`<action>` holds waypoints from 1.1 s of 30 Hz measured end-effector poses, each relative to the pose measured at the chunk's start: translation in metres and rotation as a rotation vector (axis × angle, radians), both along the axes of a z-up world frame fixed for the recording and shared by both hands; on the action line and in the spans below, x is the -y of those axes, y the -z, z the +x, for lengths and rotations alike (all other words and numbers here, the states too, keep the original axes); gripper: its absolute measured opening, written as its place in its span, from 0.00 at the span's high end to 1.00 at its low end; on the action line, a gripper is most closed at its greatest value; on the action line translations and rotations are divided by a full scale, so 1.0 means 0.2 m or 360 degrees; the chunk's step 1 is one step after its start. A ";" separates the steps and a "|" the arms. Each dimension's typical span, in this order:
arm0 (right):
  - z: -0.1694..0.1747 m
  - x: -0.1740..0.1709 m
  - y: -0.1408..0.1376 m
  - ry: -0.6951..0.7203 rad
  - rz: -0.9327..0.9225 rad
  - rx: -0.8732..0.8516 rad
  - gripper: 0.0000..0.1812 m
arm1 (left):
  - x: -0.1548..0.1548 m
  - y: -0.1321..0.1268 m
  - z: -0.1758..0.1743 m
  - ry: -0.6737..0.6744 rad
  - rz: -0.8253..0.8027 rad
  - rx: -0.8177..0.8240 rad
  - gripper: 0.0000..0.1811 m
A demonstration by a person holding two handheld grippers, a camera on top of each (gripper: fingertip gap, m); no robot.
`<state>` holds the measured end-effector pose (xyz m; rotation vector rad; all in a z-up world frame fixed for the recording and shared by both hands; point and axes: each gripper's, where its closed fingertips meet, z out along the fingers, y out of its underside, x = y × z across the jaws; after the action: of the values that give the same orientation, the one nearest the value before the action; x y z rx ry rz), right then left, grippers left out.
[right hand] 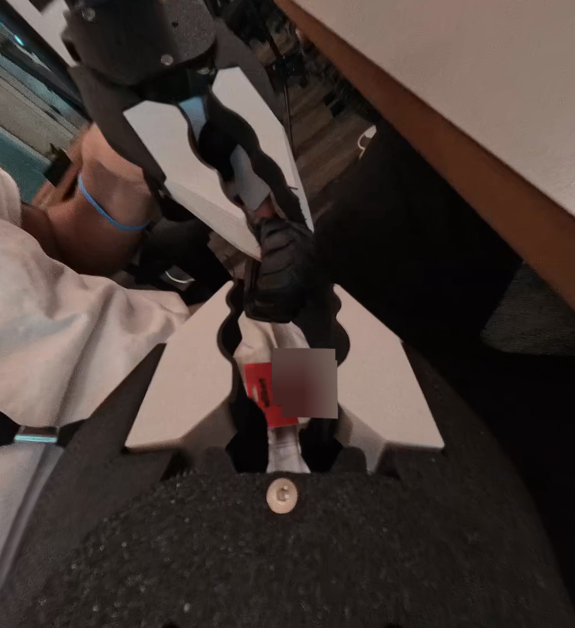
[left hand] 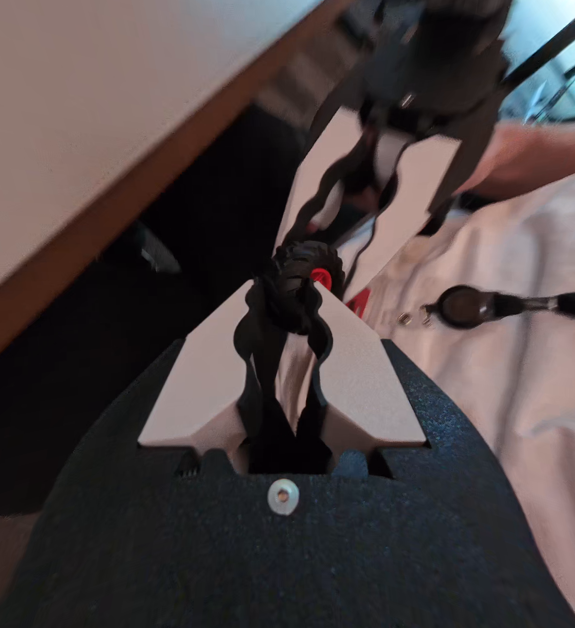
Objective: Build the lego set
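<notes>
Left gripper (left hand: 284,299): fingers drawn close, pinching a black treaded tyre (left hand: 304,272) with red hub (left hand: 320,274) at the tips. Held off the table edge (left hand: 136,190), over white fabric (left hand: 483,339).

Right gripper (right hand: 284,299): fingers narrowly parted, tips at either side of the same tyre (right hand: 284,272); contact looks likely, firm grip not confirmable owing to blur. Seen from the left wrist view, right gripper (left hand: 313,234) meets the wheel from the far side, one fingertip touching the tread.

Wheel thus between both tools, in mid-air. Red card (right hand: 257,384) visible below, between the right fingers. Black clip with strap (left hand: 459,306) lying on the fabric nearby.
</notes>
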<state>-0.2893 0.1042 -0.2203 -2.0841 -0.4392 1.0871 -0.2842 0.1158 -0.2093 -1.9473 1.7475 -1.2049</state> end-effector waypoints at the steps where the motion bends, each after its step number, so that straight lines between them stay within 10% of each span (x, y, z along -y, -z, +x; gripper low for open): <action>1: 0.00 -0.02 -0.05 0.0036 0.0000 -0.0101 0.72 | 0.00 -0.08 0.03 -0.0022 -0.0010 0.0098 0.87; 6: 0.12 -0.14 -0.40 0.0201 0.0273 -0.0274 0.84 | -0.09 -0.41 0.19 -0.0071 0.0205 0.0490 0.87; 12: 0.41 -0.39 -0.83 0.0449 0.0766 0.0095 0.85 | -0.35 -0.86 0.31 -0.0191 0.0443 0.0871 0.86; 15: 0.53 -0.47 -0.94 0.0500 0.1203 0.0585 0.85 | -0.48 -0.96 0.32 -0.0288 0.0150 0.1016 0.85; 23: 0.43 -0.60 -0.76 0.0180 0.2186 0.2445 0.85 | -0.47 -0.71 0.42 -0.0164 -0.0760 0.0774 0.72; 33: 0.46 -0.68 -0.62 0.0199 0.2026 0.2225 0.79 | -0.60 -0.59 0.41 -0.0214 -0.0894 0.0723 0.88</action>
<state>-0.1968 0.2402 -0.0954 -1.2550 -1.1856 -0.8233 -0.2013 0.2364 -0.0904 -1.8013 1.1081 -2.0490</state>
